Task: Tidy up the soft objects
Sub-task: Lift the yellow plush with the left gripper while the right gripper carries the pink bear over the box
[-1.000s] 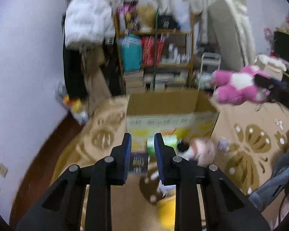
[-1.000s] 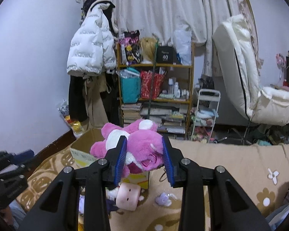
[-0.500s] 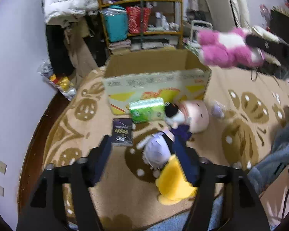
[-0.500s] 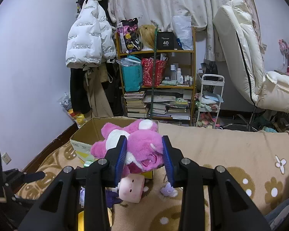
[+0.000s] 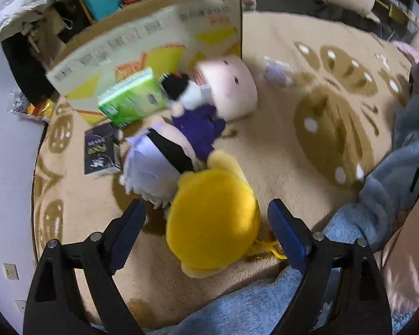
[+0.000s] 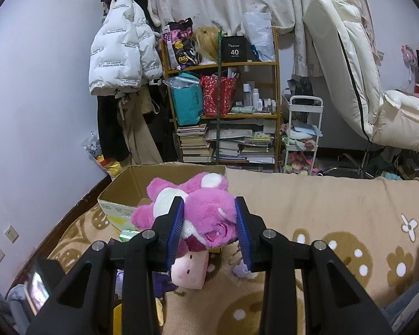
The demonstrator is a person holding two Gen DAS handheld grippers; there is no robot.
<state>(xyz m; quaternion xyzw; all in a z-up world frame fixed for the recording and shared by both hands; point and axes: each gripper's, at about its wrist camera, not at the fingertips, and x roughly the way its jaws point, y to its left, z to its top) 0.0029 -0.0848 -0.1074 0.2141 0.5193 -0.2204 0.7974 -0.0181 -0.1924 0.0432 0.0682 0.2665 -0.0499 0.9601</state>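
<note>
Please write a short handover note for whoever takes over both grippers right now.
Right gripper: shut on the pink plush, held above the rug near the cardboard box; not yet dropped in.
Left gripper: jaws have just been opening, straddling the yellow plush on the rug without gripping.
Still on the rug: purple-dressed doll, white-haired doll, pale pink plush.
Left: box the pink plush, grip the yellow one, then the others.

Beige patterned rug (image 5: 279, 145), cardboard box (image 5: 142, 55), yellow plush (image 5: 212, 217), pink plush (image 5: 231, 89), green pack (image 5: 131, 103), dark booklet (image 5: 99, 150)
</note>
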